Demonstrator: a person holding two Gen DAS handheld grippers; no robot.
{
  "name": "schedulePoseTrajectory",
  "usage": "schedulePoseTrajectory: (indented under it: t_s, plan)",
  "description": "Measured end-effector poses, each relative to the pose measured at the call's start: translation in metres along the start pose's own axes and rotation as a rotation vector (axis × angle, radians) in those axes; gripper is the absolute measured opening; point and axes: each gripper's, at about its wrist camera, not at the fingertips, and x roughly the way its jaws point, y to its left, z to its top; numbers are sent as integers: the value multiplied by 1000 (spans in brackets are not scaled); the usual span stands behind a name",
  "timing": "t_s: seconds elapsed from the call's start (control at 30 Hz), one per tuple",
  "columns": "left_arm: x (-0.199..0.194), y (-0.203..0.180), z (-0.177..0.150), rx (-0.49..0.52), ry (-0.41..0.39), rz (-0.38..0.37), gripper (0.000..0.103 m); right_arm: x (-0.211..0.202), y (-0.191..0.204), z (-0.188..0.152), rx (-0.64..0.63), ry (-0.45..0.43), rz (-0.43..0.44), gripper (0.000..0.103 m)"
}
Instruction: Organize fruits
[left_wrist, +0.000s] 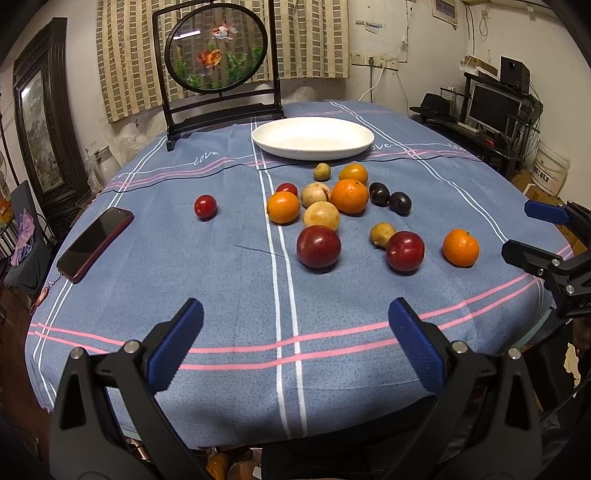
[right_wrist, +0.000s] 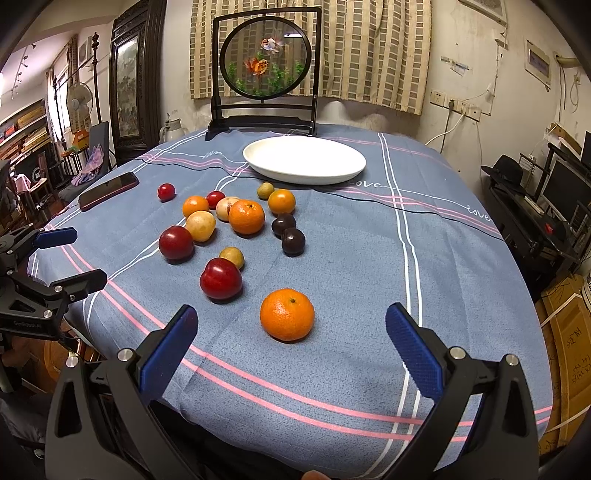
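- Right wrist view looks along the right gripper (right_wrist: 291, 328), whose blue-padded fingers (right_wrist: 168, 343) stand wide apart and hold nothing; a lone mandarin (right_wrist: 287, 314) lies on the blue tablecloth (right_wrist: 369, 277) just ahead, roughly centred between them.
- Left wrist view shows the left gripper (left_wrist: 295, 332) equally wide and empty, hanging over bare cloth near the table's front edge, with the nearest red plum (left_wrist: 318, 246) still some way ahead.
- All the fruit lies loose on the cloth: oranges, red plums, pale yellow fruits and two dark plums (right_wrist: 288, 232) clustered mid-table, one small red fruit (left_wrist: 205, 206) off towards the phone (left_wrist: 95, 243).
- The white plate (right_wrist: 304, 173) beyond the cluster is empty, so nothing seems sorted yet; it is the likely destination.
- The first pick looks best made by the right gripper on the lone mandarin: bring the pads level with its widest part, close gently so the round skin does not squirt out, then carry it high over the cluster to avoid knocking the others rolling.
- Only the right wrist view shows the mandarin sitting close before the right gripper; in the left wrist view it appears far off to the side, near the right gripper's tips (left_wrist: 532, 232).
- Only the left wrist view shows the open cloth before the left gripper and the phone's full length.
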Motion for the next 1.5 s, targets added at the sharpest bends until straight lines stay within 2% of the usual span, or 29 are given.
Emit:
schedulePoseTrajectory:
  t_s: [0.8,1.03,1.07,1.17,1.43,1.5]
  plan:
    - [2,2,1,-9,8,-13,101,2,-2,-2,-1,9,3,102]
    - [7,4,-1,-13,19,-13,101,21,-7,-10,22,17,44,102]
    - [8,4,-1,-15,22,-13,101,24,-9,-11,36,21,52,100]
    - [10,7,-2,-20,24,-25,101,37,-16,-15,82,46,102,81]
    - [22,11,-3,-33,18,-77,101,54,-18,-18,93,63,123,81]
    - [24,12,-3,-36,10,-83,101,58,-20,-16,96,63,126,73]
